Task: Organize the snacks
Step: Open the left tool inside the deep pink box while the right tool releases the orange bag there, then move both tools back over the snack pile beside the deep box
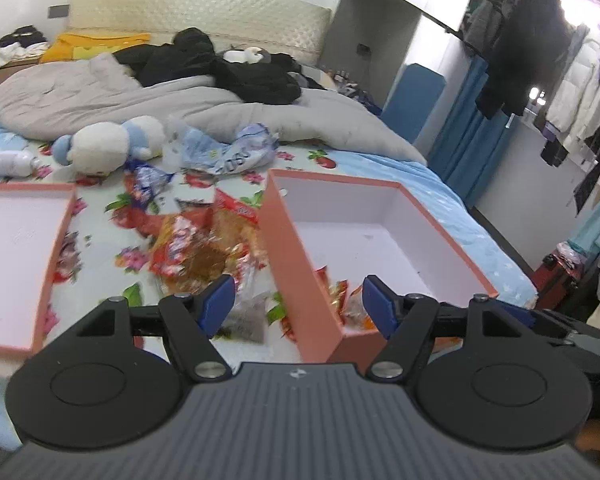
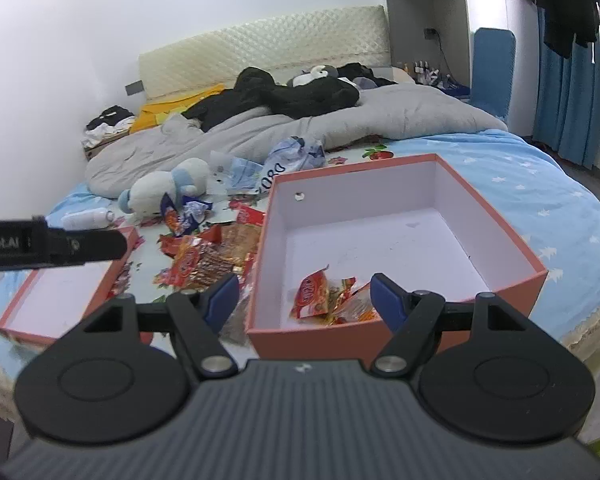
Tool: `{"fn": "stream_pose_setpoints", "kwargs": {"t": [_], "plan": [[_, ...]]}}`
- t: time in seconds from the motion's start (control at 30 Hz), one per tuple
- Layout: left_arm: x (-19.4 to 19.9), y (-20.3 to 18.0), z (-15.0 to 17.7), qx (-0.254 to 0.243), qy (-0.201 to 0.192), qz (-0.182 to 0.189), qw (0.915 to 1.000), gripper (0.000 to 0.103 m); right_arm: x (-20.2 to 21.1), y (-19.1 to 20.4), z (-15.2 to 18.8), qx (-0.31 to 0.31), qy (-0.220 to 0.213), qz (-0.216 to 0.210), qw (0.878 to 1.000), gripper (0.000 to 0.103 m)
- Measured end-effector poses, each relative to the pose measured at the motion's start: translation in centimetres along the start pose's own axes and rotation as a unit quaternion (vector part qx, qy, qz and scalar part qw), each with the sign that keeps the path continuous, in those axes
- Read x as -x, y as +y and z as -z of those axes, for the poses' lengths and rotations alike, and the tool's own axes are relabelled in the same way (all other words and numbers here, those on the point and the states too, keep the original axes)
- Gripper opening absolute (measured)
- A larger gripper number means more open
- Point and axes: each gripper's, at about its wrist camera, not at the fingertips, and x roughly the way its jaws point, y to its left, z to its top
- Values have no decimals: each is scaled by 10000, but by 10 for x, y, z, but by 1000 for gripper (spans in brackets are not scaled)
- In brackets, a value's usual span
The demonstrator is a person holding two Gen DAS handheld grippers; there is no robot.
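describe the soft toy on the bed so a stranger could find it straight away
On the bed, look just in front of the rumpled grey duvet, behind the snack packets. The soft toy lies there: the only round, white and pale blue thing among shiny red wrappers.

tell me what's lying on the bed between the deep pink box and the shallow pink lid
A loose pile of snack packets, mostly red and orange, lies on the floral sheet between the deep box and the lid. The right wrist view shows it best.
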Motion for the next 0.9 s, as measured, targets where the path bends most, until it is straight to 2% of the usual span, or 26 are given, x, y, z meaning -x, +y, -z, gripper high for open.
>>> {"fn": "stream_pose_setpoints", "kwargs": {"t": [0.47,0.9], "plan": [[45,47,51,350,-150,-419,9984,75,24,47,54,256,96,-490,9984,74],[29,98,79,994,40,-675,9928,75,8,73,62,427,181,-671,9967,74]]}}
